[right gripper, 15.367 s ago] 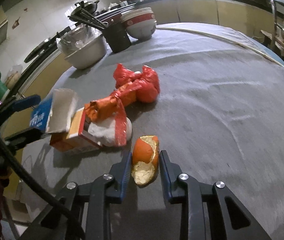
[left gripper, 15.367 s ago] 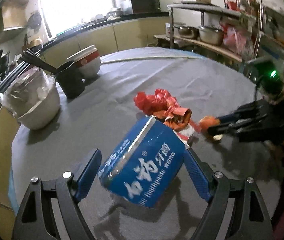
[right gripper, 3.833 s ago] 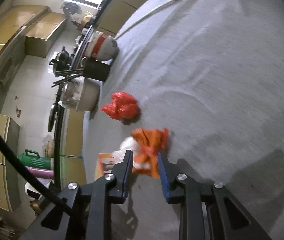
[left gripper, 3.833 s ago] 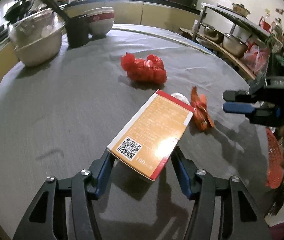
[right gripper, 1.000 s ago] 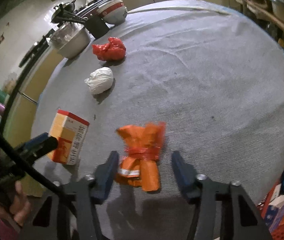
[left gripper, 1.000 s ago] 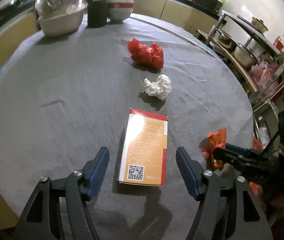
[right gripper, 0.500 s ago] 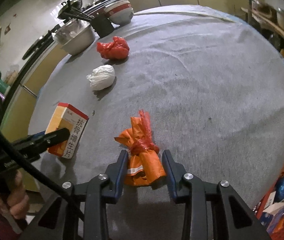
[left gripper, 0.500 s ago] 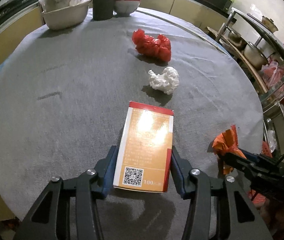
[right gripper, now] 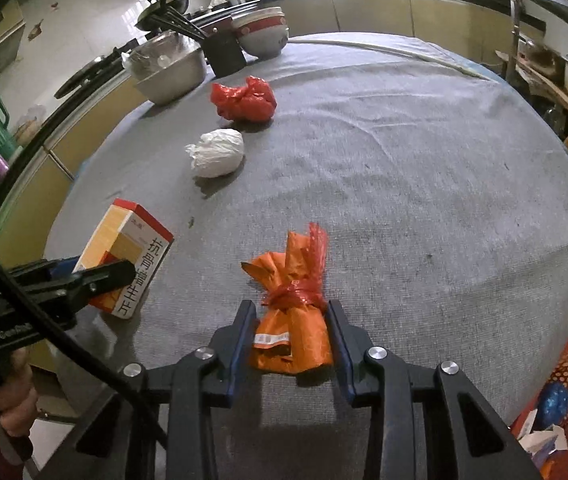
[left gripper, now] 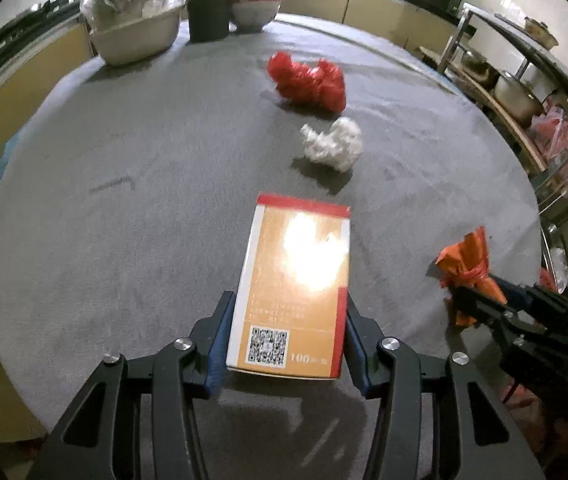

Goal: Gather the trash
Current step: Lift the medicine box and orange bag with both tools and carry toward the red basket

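Left tool [left gripper: 286, 344] pinches an orange box [left gripper: 298, 276] marked "100"; right tool [right gripper: 291, 346] pinches an orange wrapper [right gripper: 294, 312]

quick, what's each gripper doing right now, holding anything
Left gripper: shut on the orange cardboard medicine box with a red end.
Right gripper: shut on the orange plastic wrapper bundle tied with red film.

— What do we have on the table [left gripper: 124, 184]?
— Box [left gripper: 296, 280] nearest us, tissue wad [left gripper: 334, 143] behind it, crumpled bag [left gripper: 308, 82] farther back.
— And right?
— Tied wrapper [right gripper: 296, 304] right of the box; bowls [left gripper: 254, 4] at the far edge.
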Tool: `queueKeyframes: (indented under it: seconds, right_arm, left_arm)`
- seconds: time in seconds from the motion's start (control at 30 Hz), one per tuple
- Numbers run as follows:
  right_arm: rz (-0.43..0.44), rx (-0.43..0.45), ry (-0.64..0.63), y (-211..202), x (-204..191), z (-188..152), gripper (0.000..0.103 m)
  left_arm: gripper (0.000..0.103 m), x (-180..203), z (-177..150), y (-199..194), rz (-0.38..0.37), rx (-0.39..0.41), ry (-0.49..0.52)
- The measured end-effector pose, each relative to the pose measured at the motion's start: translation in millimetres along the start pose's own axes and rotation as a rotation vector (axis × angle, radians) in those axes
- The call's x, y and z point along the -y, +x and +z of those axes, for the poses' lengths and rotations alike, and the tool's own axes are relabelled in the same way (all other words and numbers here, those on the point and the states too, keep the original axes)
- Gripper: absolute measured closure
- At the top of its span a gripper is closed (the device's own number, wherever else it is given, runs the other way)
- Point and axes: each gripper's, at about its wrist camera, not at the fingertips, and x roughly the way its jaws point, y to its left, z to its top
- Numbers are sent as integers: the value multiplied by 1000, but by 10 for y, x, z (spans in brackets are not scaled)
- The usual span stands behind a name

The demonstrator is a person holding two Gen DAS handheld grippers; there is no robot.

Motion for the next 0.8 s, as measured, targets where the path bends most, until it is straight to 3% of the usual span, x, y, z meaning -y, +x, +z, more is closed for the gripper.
queueKeyframes:
  seconds: [0.3, 0.4, 0.47, 0.63, 0.8]
  right_arm:
    - [-45, 1, -34, 14, -61, -26, 62]
    - [-27, -14, 20, 26, -36, 12, 55]
    - [-25, -28, 15, 46, -78, 34, 45]
    - [-49, -19, -1, 82, -194, 25, 33]
    - [-57, 20, 13, 76, -207, -1, 32]
  left_arm:
    - [52, -53, -23, 30, -39, -5, 5]
    - [52, -90, 4, 36, -60, -14, 7]
    - [52, -118, 14, 32, -68, -16, 8]
    - [52, -102, 36, 35, -61, -26, 48]
    - [52, -61, 64, 37, -51, -43, 109]
